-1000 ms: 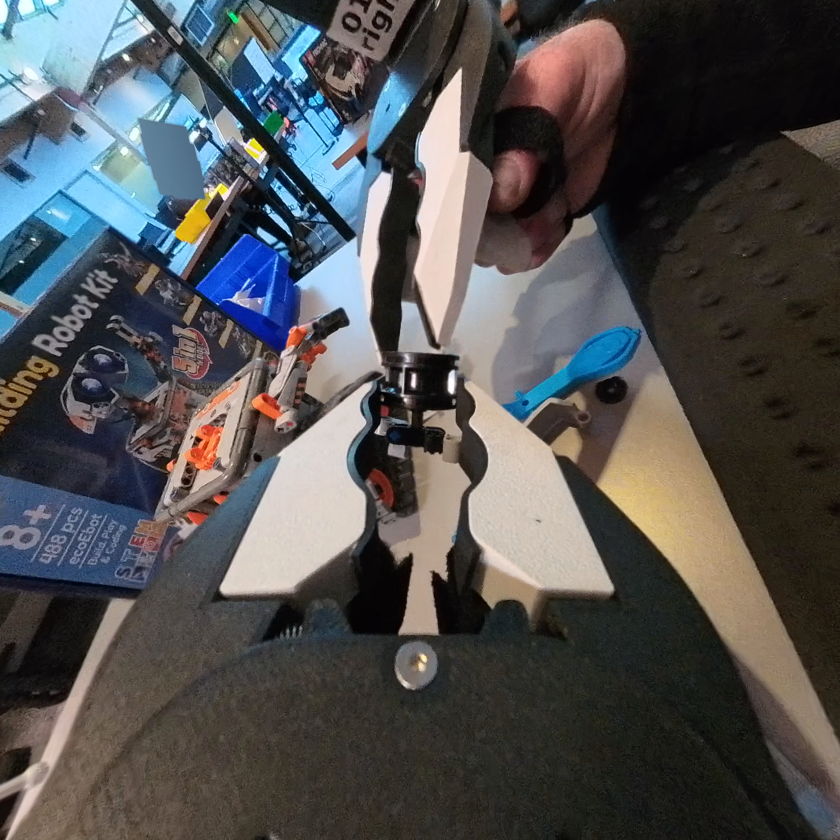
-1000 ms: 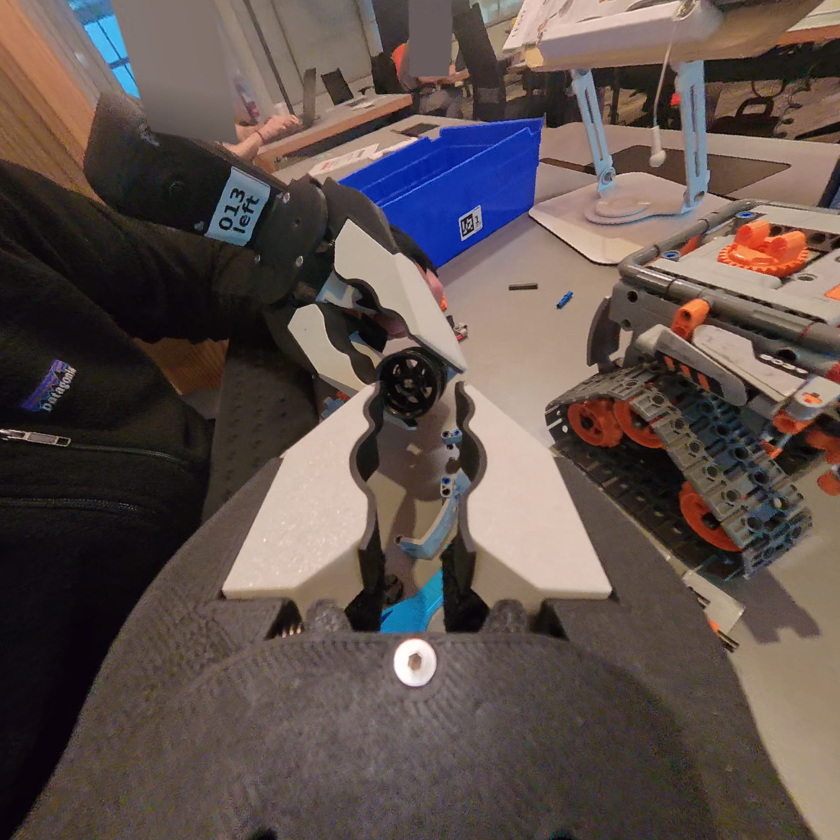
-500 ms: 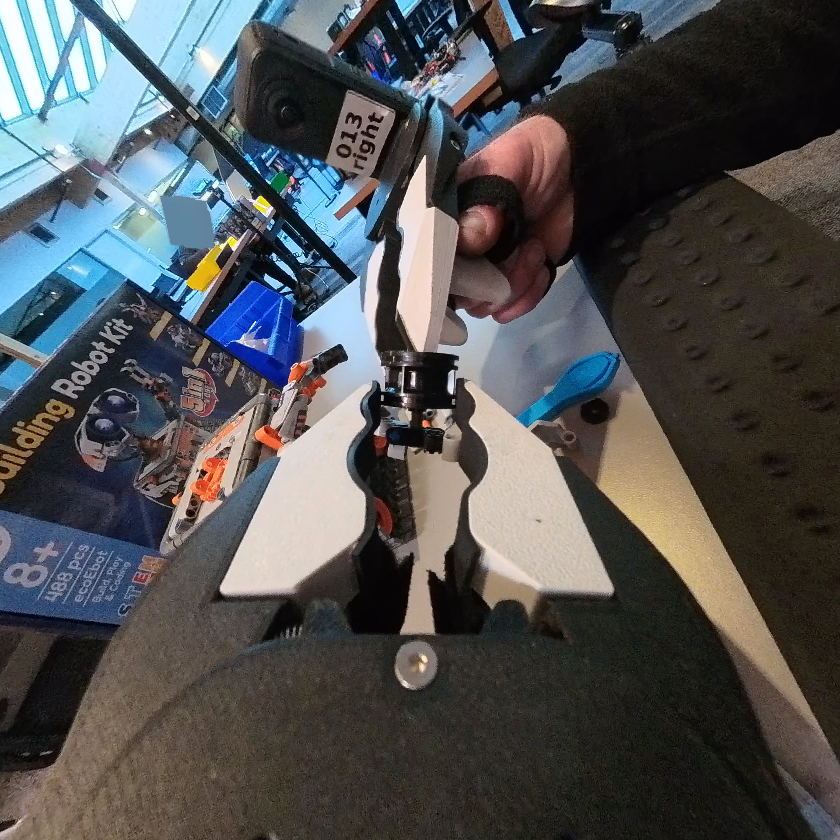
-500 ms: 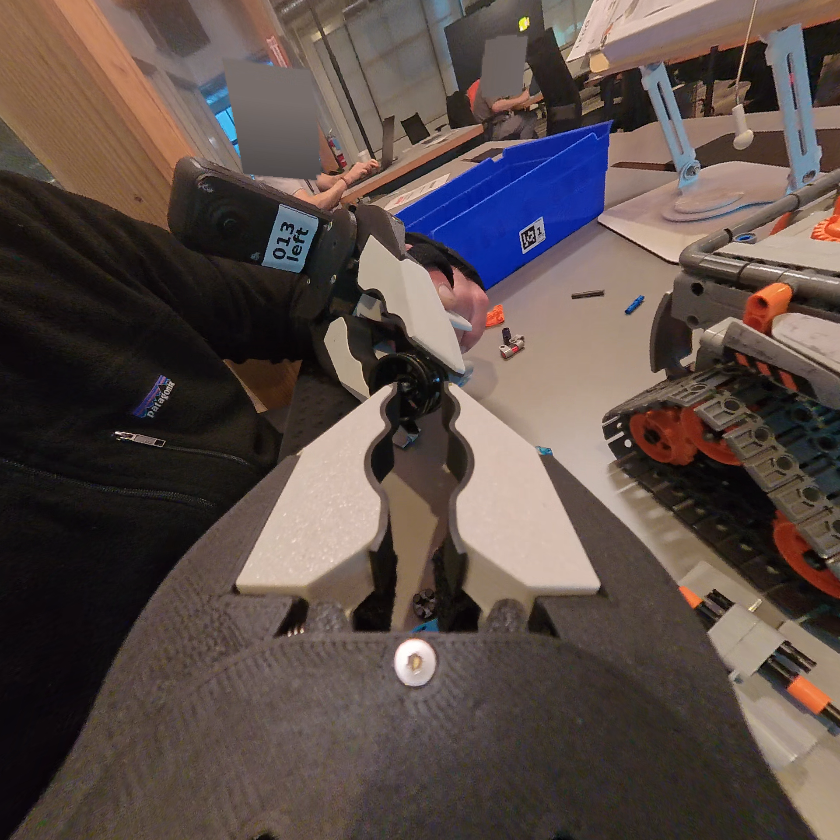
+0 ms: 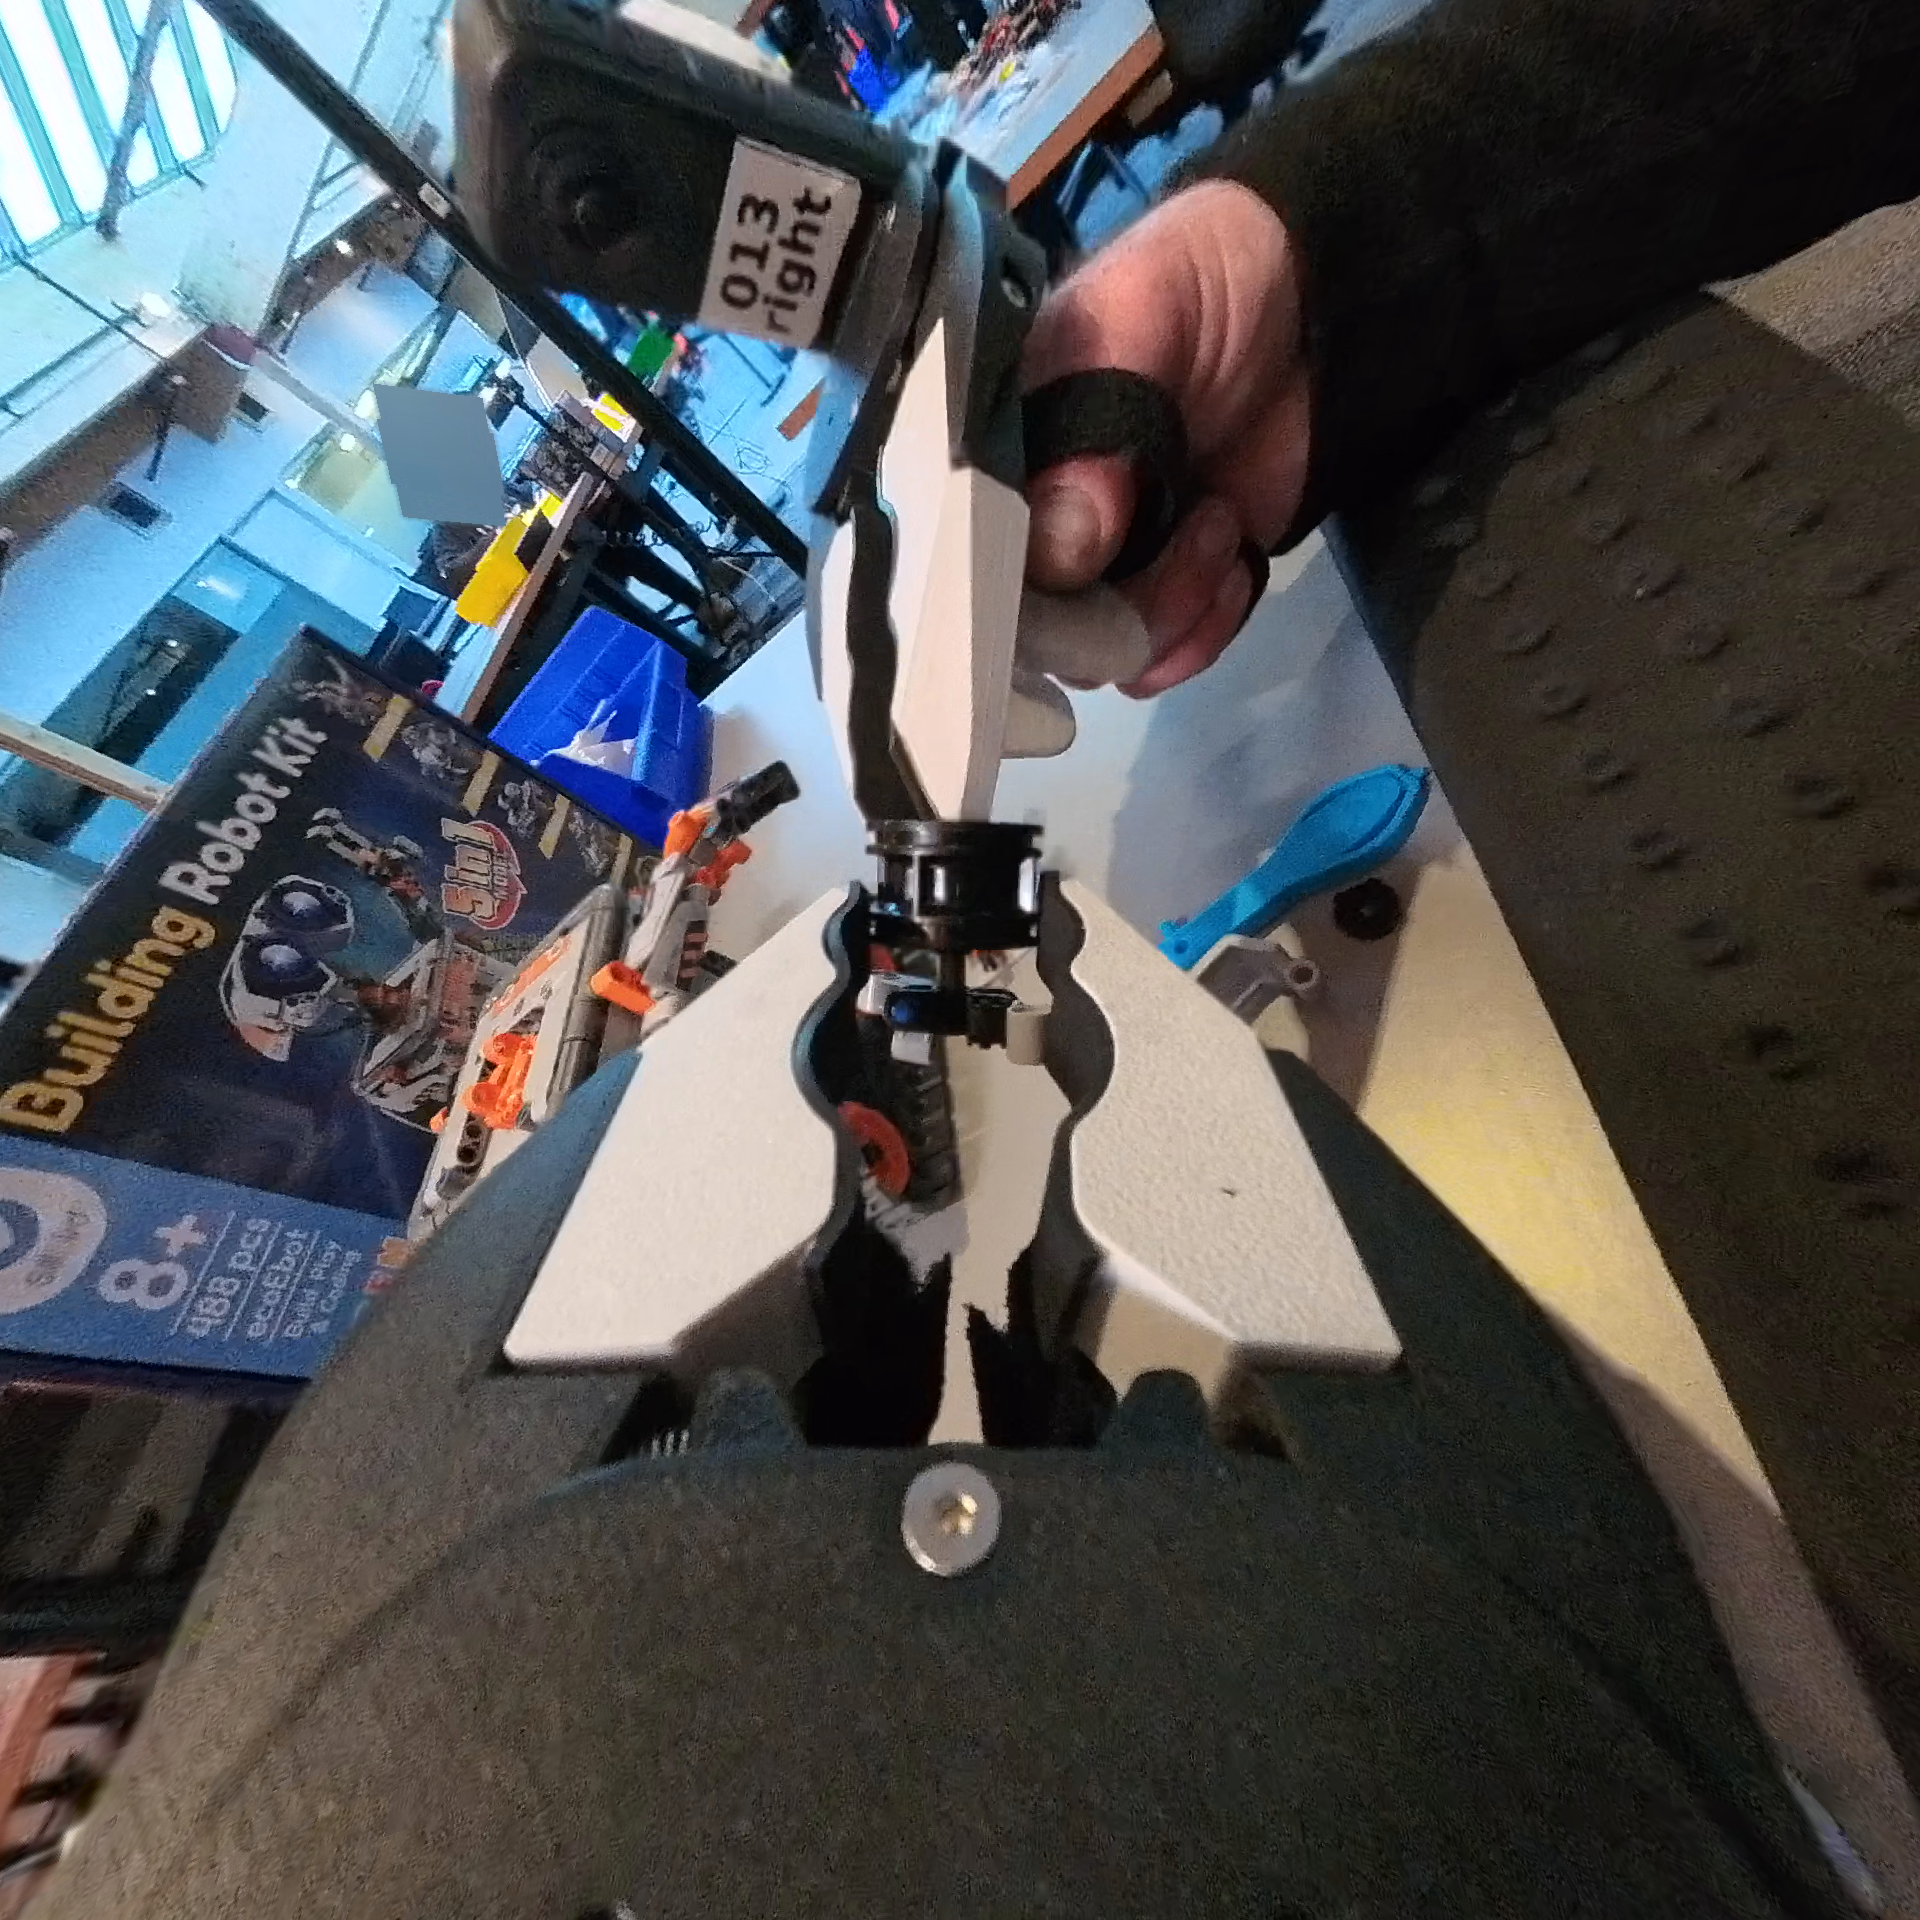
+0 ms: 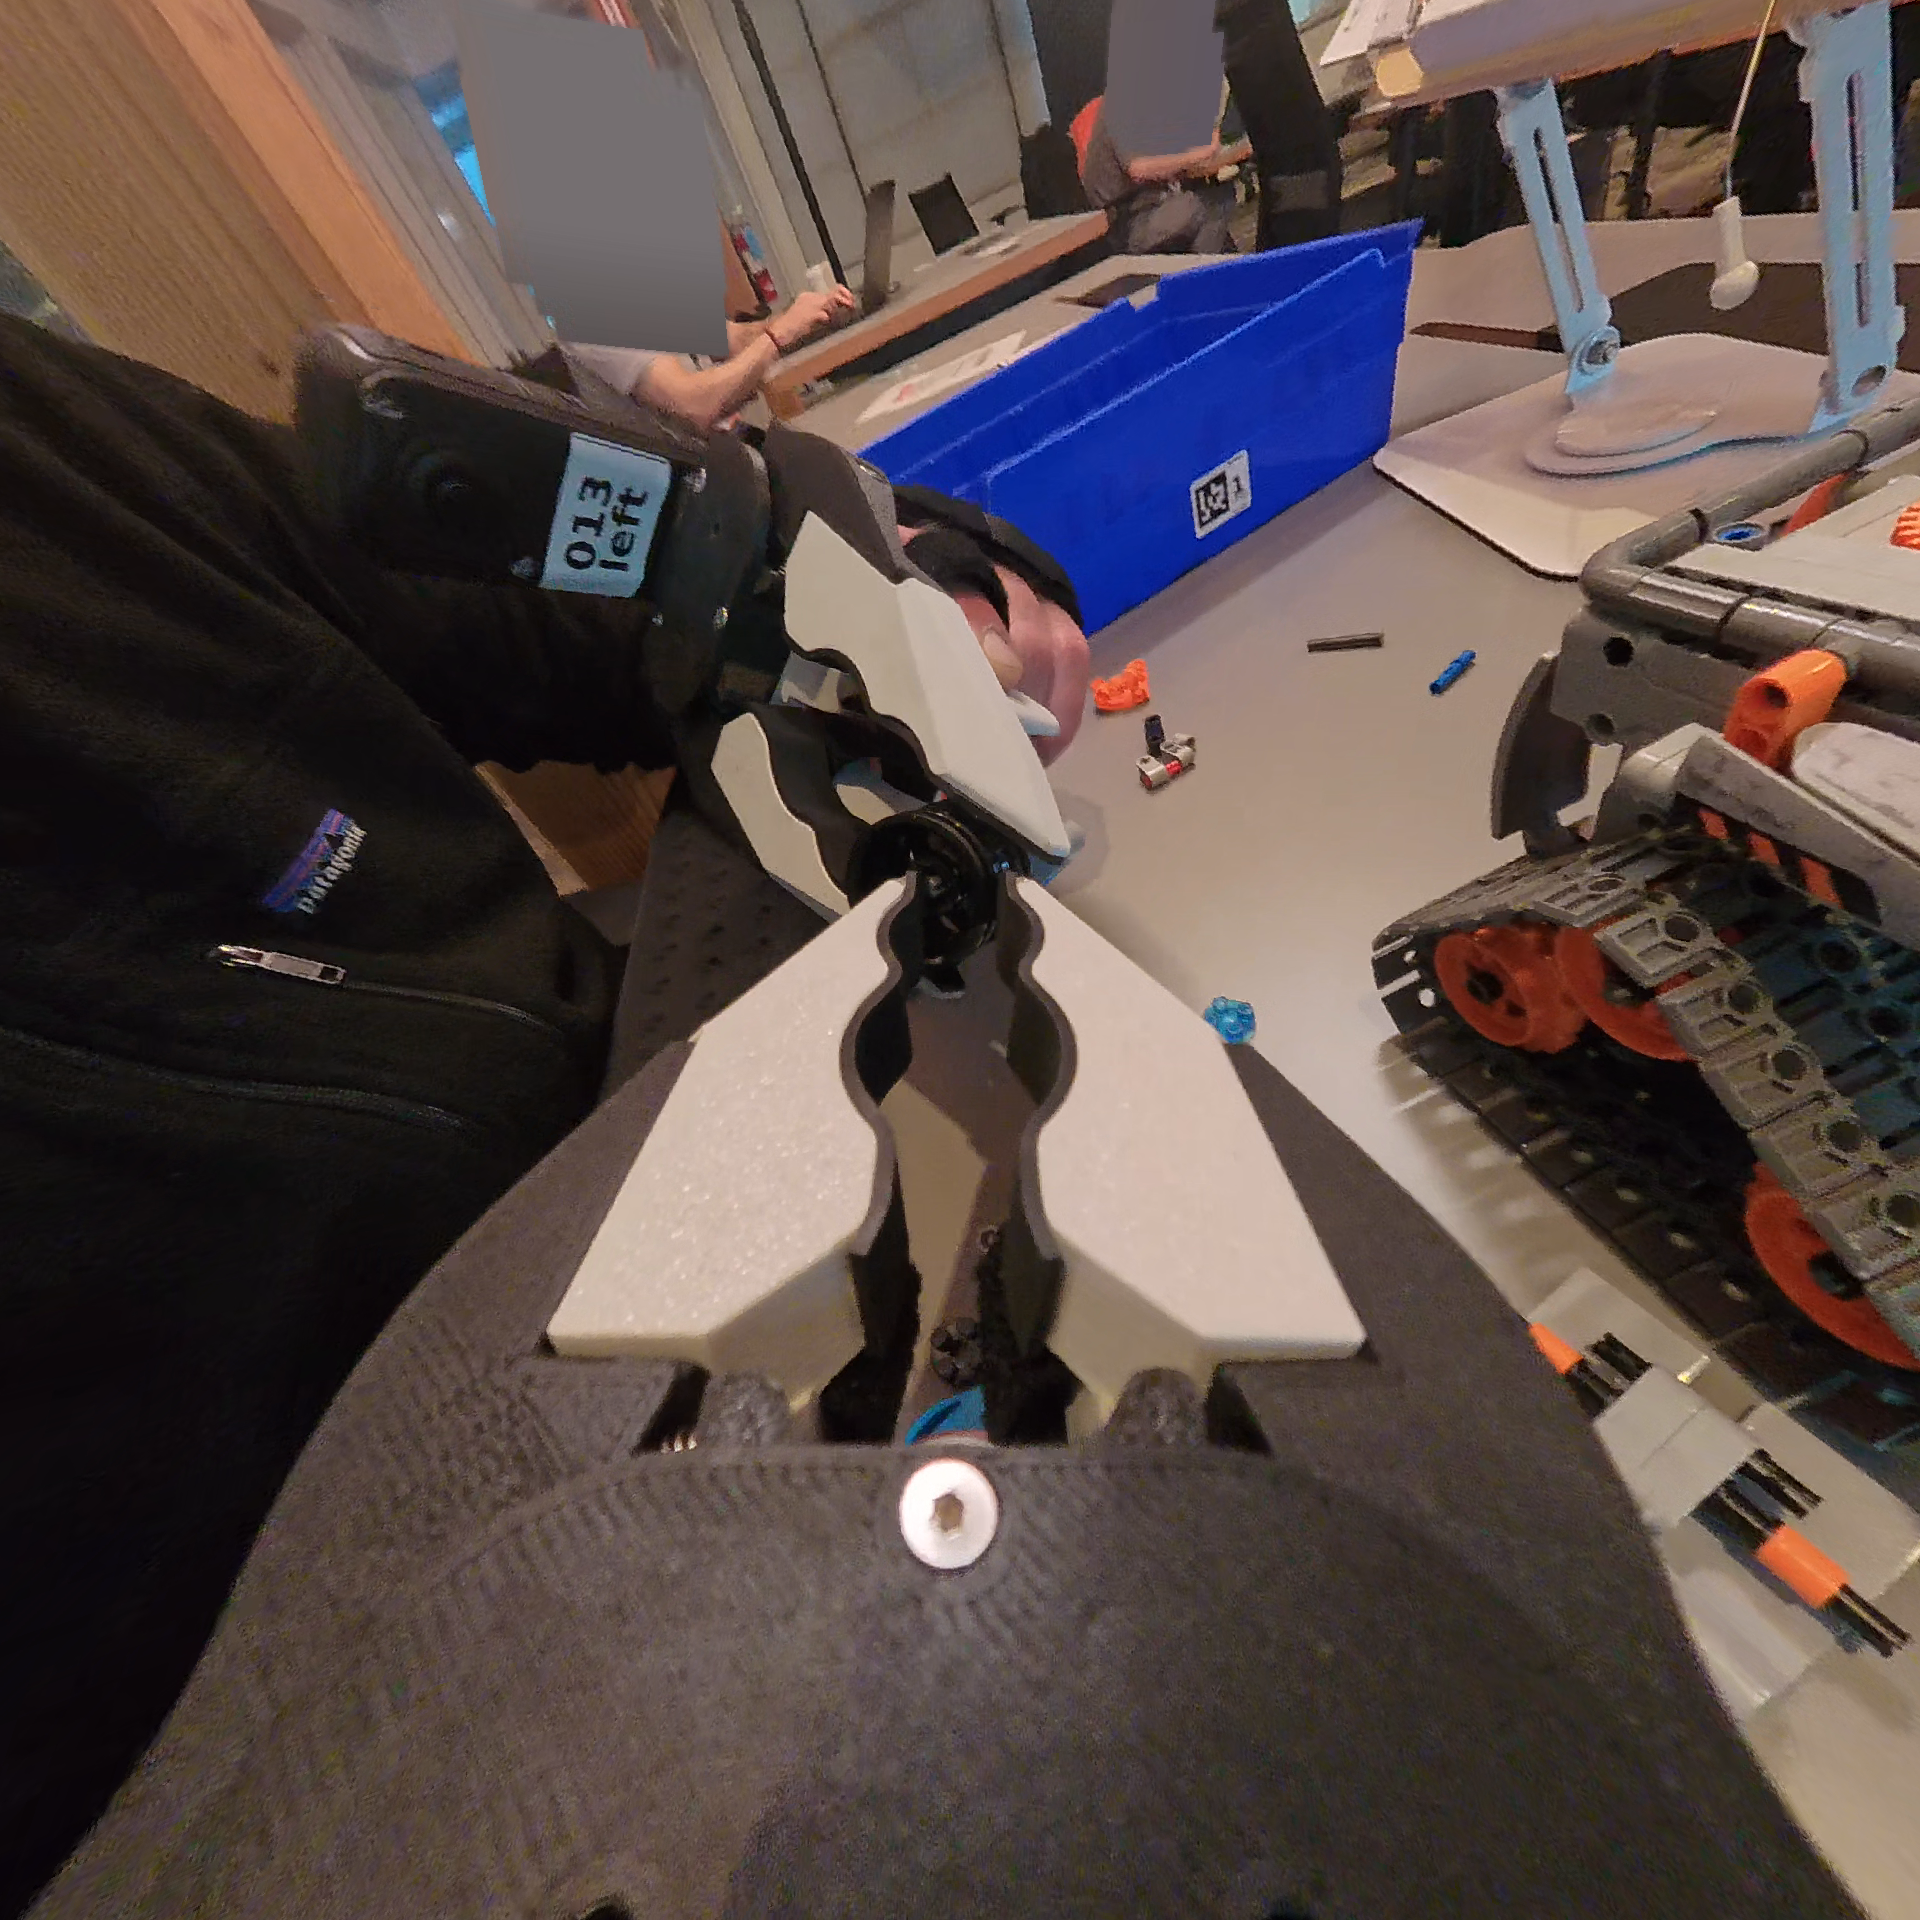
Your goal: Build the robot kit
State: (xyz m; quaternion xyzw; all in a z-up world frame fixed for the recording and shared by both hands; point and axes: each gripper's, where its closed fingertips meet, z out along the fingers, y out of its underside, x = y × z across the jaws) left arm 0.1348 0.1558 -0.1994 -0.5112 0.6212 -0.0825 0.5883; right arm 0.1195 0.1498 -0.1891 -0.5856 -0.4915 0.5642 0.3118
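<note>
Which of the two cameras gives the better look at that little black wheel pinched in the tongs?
The left wrist view: the black wheel shows side-on and sharp, held at the left tongs' tips. In the right wrist view the right tongs partly hide it.

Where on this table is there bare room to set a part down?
Bare grey table lies between the blue bin and the tracked robot model, dotted only by an orange piece, a black pin and a blue pin. It is crowded near the model's tracks and where both tools meet at the black wheel.
</note>
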